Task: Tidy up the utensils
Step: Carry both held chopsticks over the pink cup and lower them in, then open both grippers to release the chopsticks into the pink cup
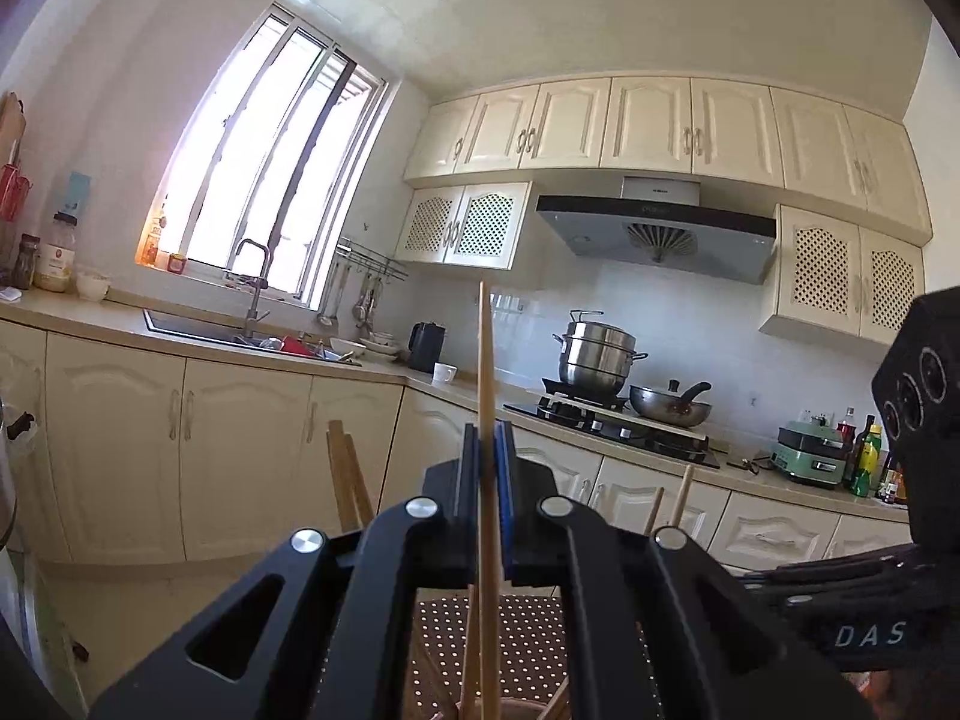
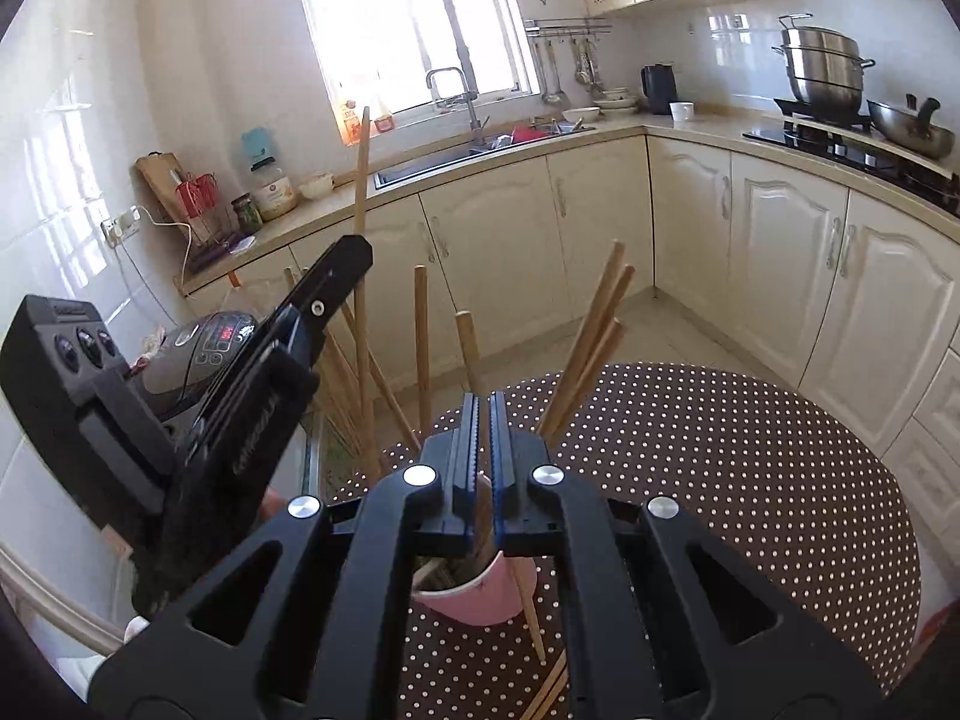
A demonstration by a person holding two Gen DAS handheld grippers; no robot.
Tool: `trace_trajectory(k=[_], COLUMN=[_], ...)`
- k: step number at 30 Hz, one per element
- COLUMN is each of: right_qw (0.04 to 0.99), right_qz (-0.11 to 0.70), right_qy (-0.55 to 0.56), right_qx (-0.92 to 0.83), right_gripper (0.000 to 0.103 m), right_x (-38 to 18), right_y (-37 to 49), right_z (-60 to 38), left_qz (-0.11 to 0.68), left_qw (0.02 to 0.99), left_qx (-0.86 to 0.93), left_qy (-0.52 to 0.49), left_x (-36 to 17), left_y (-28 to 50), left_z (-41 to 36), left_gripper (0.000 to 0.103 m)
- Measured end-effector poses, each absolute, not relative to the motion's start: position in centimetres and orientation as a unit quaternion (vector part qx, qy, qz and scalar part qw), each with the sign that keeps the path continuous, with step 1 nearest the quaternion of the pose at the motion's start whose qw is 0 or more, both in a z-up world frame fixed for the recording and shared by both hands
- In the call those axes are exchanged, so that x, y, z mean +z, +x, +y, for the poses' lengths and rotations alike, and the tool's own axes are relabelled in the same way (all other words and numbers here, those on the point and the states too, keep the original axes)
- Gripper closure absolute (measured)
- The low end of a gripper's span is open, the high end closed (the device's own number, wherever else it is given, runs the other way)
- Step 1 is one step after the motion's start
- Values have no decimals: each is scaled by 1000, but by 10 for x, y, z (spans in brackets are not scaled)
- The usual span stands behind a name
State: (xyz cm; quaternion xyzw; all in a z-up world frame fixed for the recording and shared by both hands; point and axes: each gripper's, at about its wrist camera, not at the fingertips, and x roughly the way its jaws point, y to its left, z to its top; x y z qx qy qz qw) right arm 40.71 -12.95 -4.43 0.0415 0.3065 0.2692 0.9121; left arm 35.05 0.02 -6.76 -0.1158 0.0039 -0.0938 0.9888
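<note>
My left gripper point(image 1: 487, 438) is shut on one wooden chopstick point(image 1: 487, 360) held upright; in the right wrist view it point(image 2: 354, 252) stands at the left, holding that tall chopstick point(image 2: 361, 192) above a pink cup point(image 2: 480, 597). The cup stands on a round brown polka-dot table point(image 2: 750, 480) and holds several wooden chopsticks point(image 2: 591, 336) fanned out. My right gripper point(image 2: 481, 414) is just above the cup with its jaws nearly together and nothing visibly between them. More loose chopsticks point(image 2: 549, 690) lie on the table beside the cup.
A rice cooker point(image 2: 204, 348) sits left of the table. Cream cabinets point(image 2: 492, 240) and a counter with a sink point(image 2: 474, 150) run behind. A stove with a steel pot point(image 1: 597, 354) and wok point(image 1: 672, 405) is at the right.
</note>
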Motion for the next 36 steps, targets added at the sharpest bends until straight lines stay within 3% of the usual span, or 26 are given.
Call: trace_trajectory(k=[6, 8, 11, 18, 25, 36], right_qw=[910, 910, 910, 904, 903, 943], right_qz=[318, 319, 319, 336, 352, 233], right_qy=[24, 25, 25, 18, -6, 13], right_qx=[265, 265, 266, 264, 247, 237], right_gripper=[95, 71, 68, 71, 96, 98], right_x=[-51, -53, -54, -57, -63, 5], right_y=[418, 418, 419, 426, 430, 390], right_z=[-115, -112, -113, -107, -96, -110], left_qz=[17, 22, 26, 34, 47, 59], left_qw=[988, 987, 986, 983, 981, 978], left_qx=[-99, -103, -105, -116, -125, -148], left_qy=[-118, -122, -129, -141, -137, -135], left_x=[-79, -82, -86, -90, -94, -81], left_y=[349, 349, 347, 344, 342, 335], left_z=[4, 7, 11, 15, 14, 14], left_gripper=[97, 97, 97, 97, 97, 94])
